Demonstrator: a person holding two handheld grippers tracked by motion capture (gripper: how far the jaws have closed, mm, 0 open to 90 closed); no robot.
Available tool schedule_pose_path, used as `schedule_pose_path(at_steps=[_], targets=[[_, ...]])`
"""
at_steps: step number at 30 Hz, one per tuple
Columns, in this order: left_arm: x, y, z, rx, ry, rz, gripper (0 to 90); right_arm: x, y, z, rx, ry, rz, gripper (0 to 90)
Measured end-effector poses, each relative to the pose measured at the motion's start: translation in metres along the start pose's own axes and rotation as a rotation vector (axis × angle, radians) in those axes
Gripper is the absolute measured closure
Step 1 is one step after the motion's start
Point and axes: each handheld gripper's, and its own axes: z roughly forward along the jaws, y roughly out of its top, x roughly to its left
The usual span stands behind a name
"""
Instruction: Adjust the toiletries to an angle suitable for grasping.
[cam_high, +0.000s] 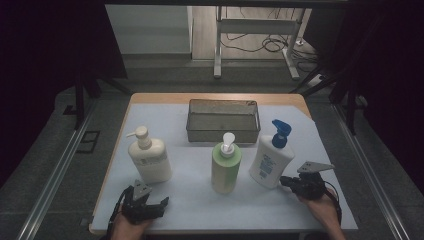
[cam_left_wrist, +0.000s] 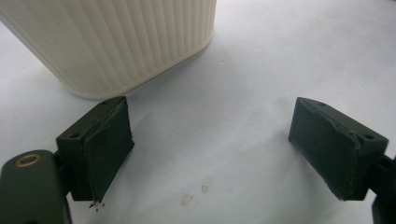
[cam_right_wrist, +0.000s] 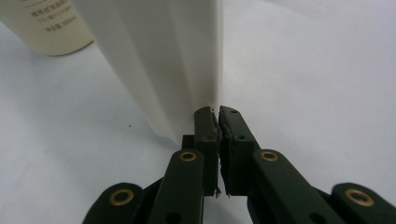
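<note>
Down at the near right corner of the table (cam_high: 165, 102), the right gripper (cam_high: 283, 180) lies low and nearly level in the person's right hand (cam_high: 322, 206), which comes in from the near edge with the wrist angled toward the table's middle; its grey three-cornered plate faces up. Its jaws are pressed together with nothing between them, and in the right gripper view the tips (cam_right_wrist: 218, 112) sit right at the base corner of the white bottle with the blue pump (cam_high: 271, 159), just beside it; whether they touch cannot be told. That bottle stands upright toward the right edge, in front of the grey mesh basket (cam_high: 223, 134), which sits at the middle of the far edge. Beside it toward the centre stands the green bottle with the white pump (cam_high: 226, 169), also upright. Over at the near left corner, the left gripper (cam_high: 146, 201) rests low in the left hand (cam_high: 128, 227), forearm entering from the near edge, jaws spread wide and empty over the bare white surface. The cream ribbed bottle (cam_left_wrist: 112, 42) stands just past its left jaw, close but apart, near the left edge.
</note>
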Motion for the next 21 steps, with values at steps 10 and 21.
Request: schedule_pose_path(at_steps=[10, 21], targets=[[0.0, 0.0, 0.0, 0.001, 0.0, 0.0, 13.0, 0.013, 0.0, 0.0, 0.002, 0.014, -0.026, 84.7], [0.0, 0.0, 0.0, 0.0, 0.0, 0.0, 13.0, 0.017, -0.003, 0.001, 0.009, -0.028, -0.007, 71.4]])
